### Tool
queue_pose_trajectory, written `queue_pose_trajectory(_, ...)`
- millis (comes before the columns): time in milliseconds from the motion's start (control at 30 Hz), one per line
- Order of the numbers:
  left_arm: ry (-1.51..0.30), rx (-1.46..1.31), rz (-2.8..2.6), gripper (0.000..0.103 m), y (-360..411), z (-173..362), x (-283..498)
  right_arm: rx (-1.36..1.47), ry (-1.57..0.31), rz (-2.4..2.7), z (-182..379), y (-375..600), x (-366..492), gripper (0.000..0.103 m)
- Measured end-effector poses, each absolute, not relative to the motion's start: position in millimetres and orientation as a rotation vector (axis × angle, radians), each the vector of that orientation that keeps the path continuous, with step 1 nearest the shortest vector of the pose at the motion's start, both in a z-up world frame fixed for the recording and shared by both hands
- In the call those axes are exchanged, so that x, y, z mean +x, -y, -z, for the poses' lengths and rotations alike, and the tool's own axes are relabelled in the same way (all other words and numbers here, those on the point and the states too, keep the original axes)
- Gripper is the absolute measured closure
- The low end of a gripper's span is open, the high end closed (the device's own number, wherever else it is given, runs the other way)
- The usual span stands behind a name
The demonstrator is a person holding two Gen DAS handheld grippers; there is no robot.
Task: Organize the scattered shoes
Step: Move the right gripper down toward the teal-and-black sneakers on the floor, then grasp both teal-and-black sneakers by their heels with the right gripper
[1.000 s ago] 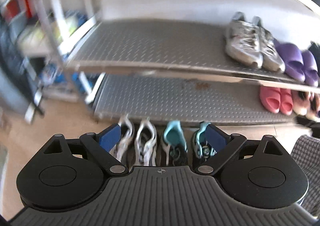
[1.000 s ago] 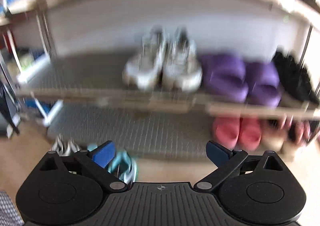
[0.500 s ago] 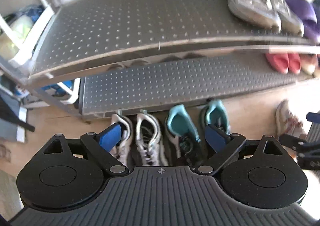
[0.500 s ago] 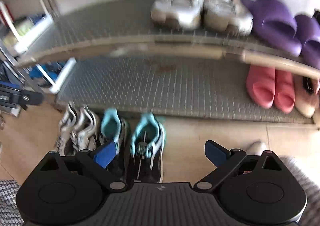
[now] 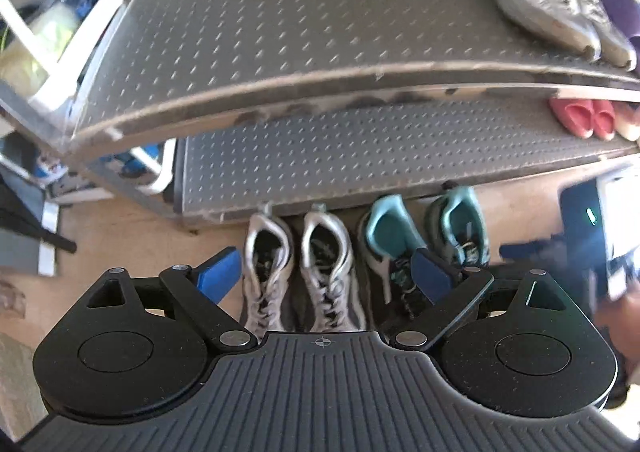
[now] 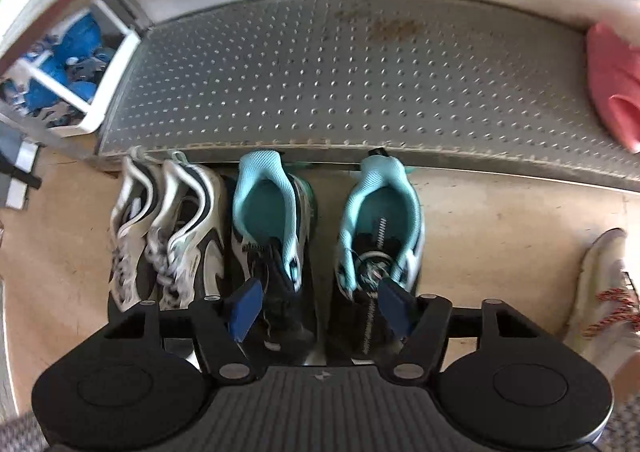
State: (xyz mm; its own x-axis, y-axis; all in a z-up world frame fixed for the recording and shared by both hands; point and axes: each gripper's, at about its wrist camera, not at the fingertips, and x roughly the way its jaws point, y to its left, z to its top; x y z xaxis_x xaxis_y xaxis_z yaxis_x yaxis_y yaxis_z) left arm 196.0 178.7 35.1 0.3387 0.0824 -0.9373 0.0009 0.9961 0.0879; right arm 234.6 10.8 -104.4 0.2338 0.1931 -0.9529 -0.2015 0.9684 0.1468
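At the bottom centre of both views, four shoes stand on the floor with heels against the lower shelf [image 6: 360, 63]: a silver pair [image 5: 298, 264] on the left, a teal pair [image 6: 328, 228] on the right. My left gripper [image 5: 326, 272] hangs over the silver pair with its jaws spread wide, holding nothing. My right gripper [image 6: 320, 304] sits above the teal pair, jaws parted and empty, one pad near each shoe's tongue.

Whether these pairs are set down for good or are due to go on the rack, I cannot settle from here. One white shoe with red laces [image 6: 604, 288] lies apart at the right edge of the right view, and it looks the stray.

My worries: the right view is smeared with motion, so a descent now could land a pad on loose laces rather than a firm collar. The teal shoes stand slightly apart, and one grab spanning both could tip either. At the right edge of the left view, the two grippers look close enough to knock together.
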Motion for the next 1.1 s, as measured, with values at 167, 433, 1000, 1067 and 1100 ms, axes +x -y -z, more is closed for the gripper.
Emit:
queue_pose_trajectory(167, -1.25, 0.037, -0.102, 0.008, -193, -24, 194, 0.027, -1.346, -0.249, 132, -23, 258, 0.016)
queue_pose_trajectory(433, -1.236, 0.02, -0.123, 0.008, -201, -24, 193, 0.057, -1.38, -0.197, 172, -30, 279, 0.009)
queue_pose_trajectory(1000, -1.253, 0.04, -0.107, 0.008, -198, -16, 193, -0.138, -1.381, -0.275, 208, -57, 279, 0.032)
queue_pose_trajectory(1067, -1.252, 0.042, -0.107, 0.008, -198, -17, 193, -0.155, -1.404, -0.292, 209, -57, 280, 0.029)
queue_pose_trajectory(1100, -1.25, 0.044, -0.107, 0.008, -198, -17, 193, -0.165, -1.412, -0.3, 209, -57, 281, 0.03)
